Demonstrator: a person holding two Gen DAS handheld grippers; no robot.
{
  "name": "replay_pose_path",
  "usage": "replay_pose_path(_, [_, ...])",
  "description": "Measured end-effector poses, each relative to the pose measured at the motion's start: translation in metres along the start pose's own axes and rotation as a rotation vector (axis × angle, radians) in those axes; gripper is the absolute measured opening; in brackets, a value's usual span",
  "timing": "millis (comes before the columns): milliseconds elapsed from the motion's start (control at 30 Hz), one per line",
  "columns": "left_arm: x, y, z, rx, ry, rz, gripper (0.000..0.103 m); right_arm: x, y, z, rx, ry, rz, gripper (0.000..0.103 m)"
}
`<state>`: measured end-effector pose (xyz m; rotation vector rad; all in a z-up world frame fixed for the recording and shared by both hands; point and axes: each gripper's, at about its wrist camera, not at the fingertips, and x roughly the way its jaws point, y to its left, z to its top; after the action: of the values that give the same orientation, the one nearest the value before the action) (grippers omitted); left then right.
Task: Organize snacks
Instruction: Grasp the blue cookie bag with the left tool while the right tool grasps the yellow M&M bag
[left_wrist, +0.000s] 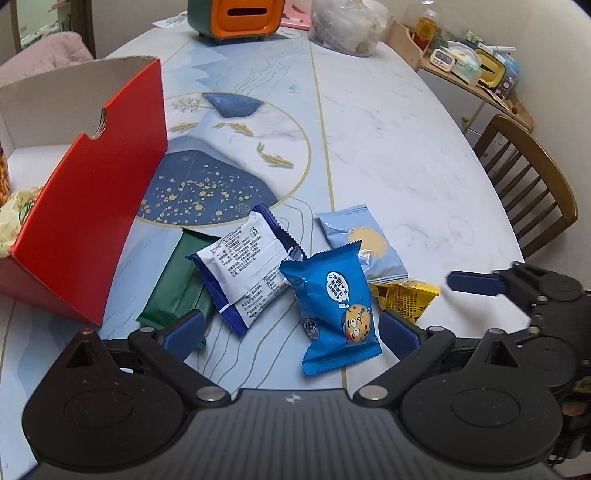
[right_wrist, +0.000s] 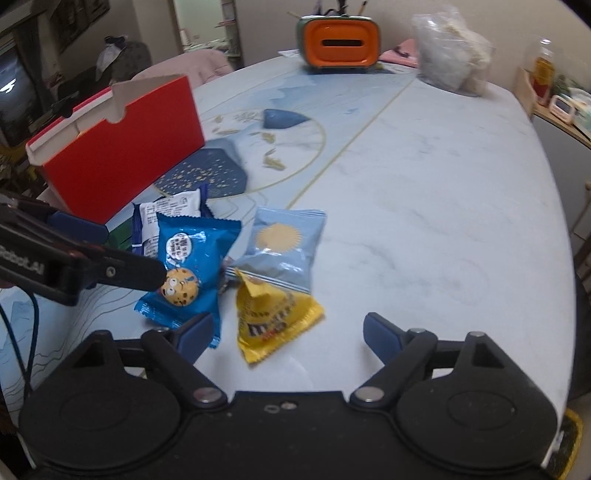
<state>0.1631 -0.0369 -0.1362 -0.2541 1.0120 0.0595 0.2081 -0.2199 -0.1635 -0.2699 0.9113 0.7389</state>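
Several snack packets lie in a heap on the patterned table (left_wrist: 388, 147). My left gripper (left_wrist: 291, 332) is open low over them, with a blue cookie packet (left_wrist: 340, 302) and a white-and-blue packet (left_wrist: 243, 266) between its fingers, untouched by the pads. A green packet (left_wrist: 173, 291) lies under the left finger. Beyond are a pale blue sun packet (left_wrist: 365, 240) and a yellow packet (left_wrist: 406, 295). My right gripper (right_wrist: 288, 334) is open around the yellow candy packet (right_wrist: 273, 314), its pads apart from it. An open red box (left_wrist: 85, 206) stands at the left.
The red box (right_wrist: 122, 158) holds some yellowish wrappers (left_wrist: 14, 218). An orange tissue holder (left_wrist: 236, 18) and a clear plastic bag (left_wrist: 347, 26) sit at the table's far end. A wooden chair (left_wrist: 528, 177) and a cluttered shelf (left_wrist: 476, 66) stand on the right.
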Motion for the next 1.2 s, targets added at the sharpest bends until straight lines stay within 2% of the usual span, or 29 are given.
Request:
replay_pose_path(233, [0.005, -0.006, 0.002, 0.0, 0.015, 0.014, 0.101, 0.017, -0.003, 0.006, -0.007, 0.001, 0.033, 0.079])
replay_pose_path(433, [0.015, -0.014, 0.006, -0.005, 0.027, 0.03, 0.099, 0.015, -0.004, 0.007, -0.022, -0.017, 0.062, 0.059])
replay_pose_path(533, [0.022, -0.021, 0.006, 0.012, 0.04, 0.039, 0.091, 0.014, 0.0, 0.006, -0.051, -0.021, 0.055, 0.054])
replay_pose_path(600, [0.028, -0.024, 0.007, 0.015, 0.057, 0.043, 0.08, 0.012, 0.001, 0.005, -0.057, -0.031, 0.056, 0.051])
replay_pose_path(867, [0.04, -0.03, 0.01, 0.005, 0.091, 0.016, 0.053, 0.004, 0.0, 0.003, -0.083, -0.046, 0.045, 0.041])
replay_pose_path(1000, [0.04, -0.031, 0.01, 0.0, 0.094, 0.005, 0.047, 0.002, -0.003, 0.001, -0.069, -0.048, 0.028, 0.039])
replay_pose_path(1200, [0.035, -0.028, 0.008, -0.011, 0.091, -0.012, 0.045, -0.003, -0.005, -0.001, -0.048, -0.049, 0.016, 0.036])
